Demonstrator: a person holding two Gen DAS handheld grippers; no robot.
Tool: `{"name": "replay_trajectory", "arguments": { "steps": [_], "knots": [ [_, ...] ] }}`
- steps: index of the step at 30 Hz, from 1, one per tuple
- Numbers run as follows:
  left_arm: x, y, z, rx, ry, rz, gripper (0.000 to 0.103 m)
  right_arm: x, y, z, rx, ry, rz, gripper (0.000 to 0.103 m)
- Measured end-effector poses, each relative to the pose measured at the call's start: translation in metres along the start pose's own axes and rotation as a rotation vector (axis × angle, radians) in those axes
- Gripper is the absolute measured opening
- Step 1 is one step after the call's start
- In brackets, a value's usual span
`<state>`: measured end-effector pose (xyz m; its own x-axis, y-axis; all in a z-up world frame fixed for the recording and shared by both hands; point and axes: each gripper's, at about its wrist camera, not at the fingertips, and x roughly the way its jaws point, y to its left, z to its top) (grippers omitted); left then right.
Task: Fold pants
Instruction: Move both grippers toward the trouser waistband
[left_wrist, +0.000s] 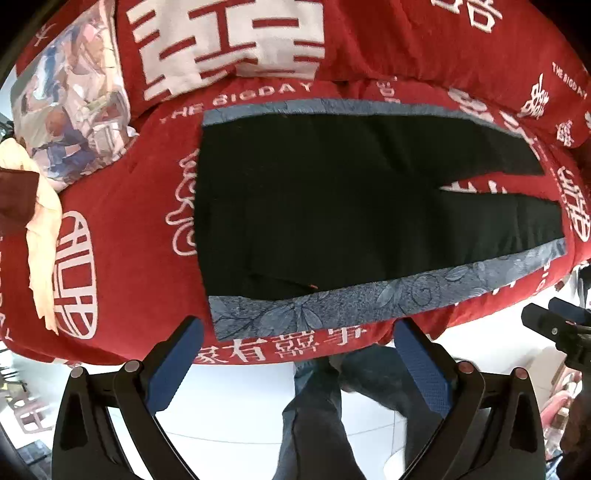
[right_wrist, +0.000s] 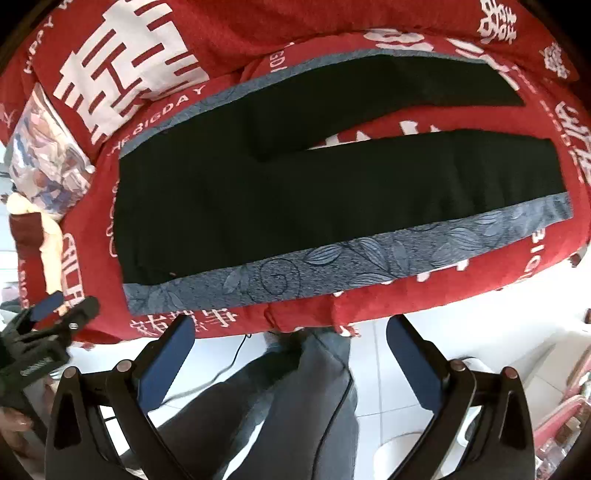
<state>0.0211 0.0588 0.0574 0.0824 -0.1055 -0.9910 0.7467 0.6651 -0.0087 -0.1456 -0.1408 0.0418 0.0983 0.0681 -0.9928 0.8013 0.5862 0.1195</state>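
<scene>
Black pants with blue-grey floral side stripes lie flat on a red bedspread, waist to the left, the two legs spread apart to the right. They also show in the right wrist view. My left gripper is open and empty, held off the bed's near edge just below the near stripe. My right gripper is open and empty, also just off the near edge below the stripe. Each gripper shows at the edge of the other's view: the right gripper and the left gripper.
A patterned pillow and a cream and maroon cloth lie at the bed's left end. A folded red quilt with white characters lies along the back. The person's legs stand on white floor tiles below the bed edge.
</scene>
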Motion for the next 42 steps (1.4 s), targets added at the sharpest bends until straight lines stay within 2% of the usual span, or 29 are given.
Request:
{"name": "replay_trajectory", "arguments": {
  "steps": [4, 9, 11, 15, 20, 27, 35, 42],
  "knots": [
    [-0.018, 0.004, 0.003, -0.012, -0.027, 0.013, 0.103, -0.012, 0.005, 0.001, -0.048, -0.011, -0.035, 0.103],
    [-0.038, 0.001, 0.012, -0.043, -0.079, 0.001, 0.103, -0.028, 0.007, 0.013, -0.129, -0.006, -0.020, 0.103],
    [-0.042, -0.008, 0.015, -0.061, -0.068, 0.018, 0.103, -0.042, 0.006, 0.016, -0.201, -0.015, -0.045, 0.103],
    [-0.041, -0.033, 0.019, -0.100, -0.019, -0.015, 0.103, -0.071, -0.009, 0.022, -0.271, -0.073, -0.073, 0.103],
    [-0.046, -0.044, 0.013, -0.119, -0.019, 0.025, 0.103, -0.076, -0.023, 0.024, -0.249, -0.089, -0.094, 0.103],
    [-0.051, -0.042, 0.002, -0.125, -0.008, 0.082, 0.103, -0.073, -0.023, 0.017, -0.245, -0.104, -0.124, 0.103],
    [-0.051, -0.039, -0.009, -0.132, 0.012, 0.098, 0.103, -0.068, -0.024, 0.009, -0.249, -0.090, -0.134, 0.103],
    [-0.052, -0.039, -0.012, -0.131, 0.008, 0.101, 0.103, -0.070, -0.021, 0.008, -0.264, -0.111, -0.134, 0.103]
  ]
}}
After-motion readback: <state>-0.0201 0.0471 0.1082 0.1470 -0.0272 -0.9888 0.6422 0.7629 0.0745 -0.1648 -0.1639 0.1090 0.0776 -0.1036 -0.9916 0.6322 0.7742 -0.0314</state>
